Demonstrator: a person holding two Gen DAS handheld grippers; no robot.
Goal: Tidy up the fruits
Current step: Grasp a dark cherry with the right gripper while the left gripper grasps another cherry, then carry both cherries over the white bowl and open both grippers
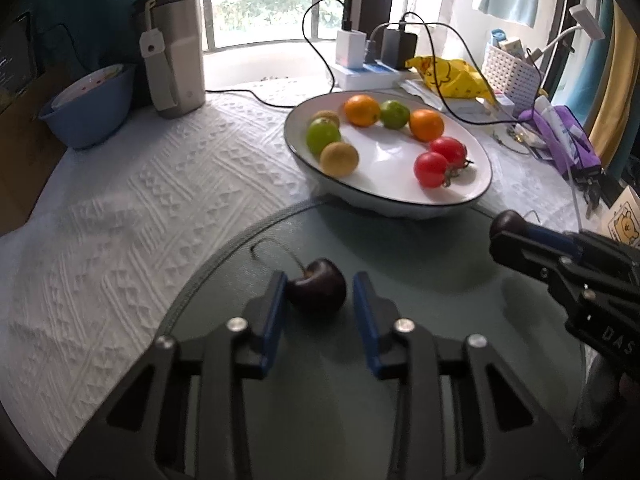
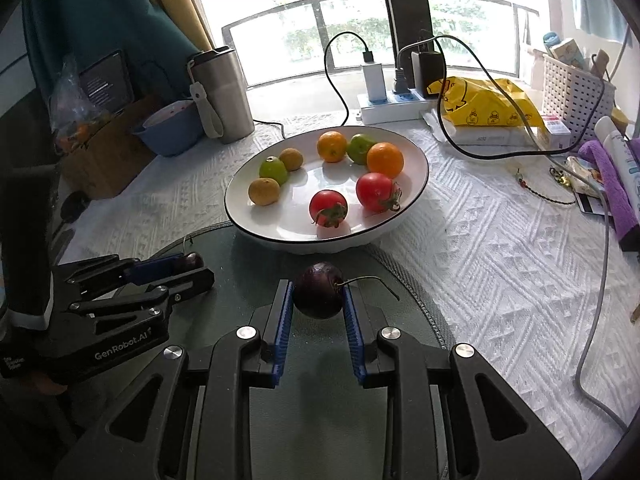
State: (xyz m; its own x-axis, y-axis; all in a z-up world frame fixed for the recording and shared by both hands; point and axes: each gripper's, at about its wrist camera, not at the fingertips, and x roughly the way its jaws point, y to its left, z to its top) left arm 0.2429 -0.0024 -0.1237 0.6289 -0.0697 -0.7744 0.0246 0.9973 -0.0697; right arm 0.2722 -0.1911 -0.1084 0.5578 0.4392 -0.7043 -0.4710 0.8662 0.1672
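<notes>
Two dark cherries on the round glass top, just in front of the white bowl.

Left cherry: lying on the glass, stem curving up and away to the left, toward the white cloth. Sitting between the blue pads of the left gripper, touching the left pad, with a small gap to the right pad. Fingers partly open, not squeezing. Left gripper low and level, pointing at the bowl.

Right cherry: pinched from both sides in the right gripper, stem sticking out sideways to the right past the pad. Right gripper level, pointing at the bowl, just beside the left one.

In the bowl: two red tomatoes, two oranges, two green fruits and two yellow-brown ones.
</notes>
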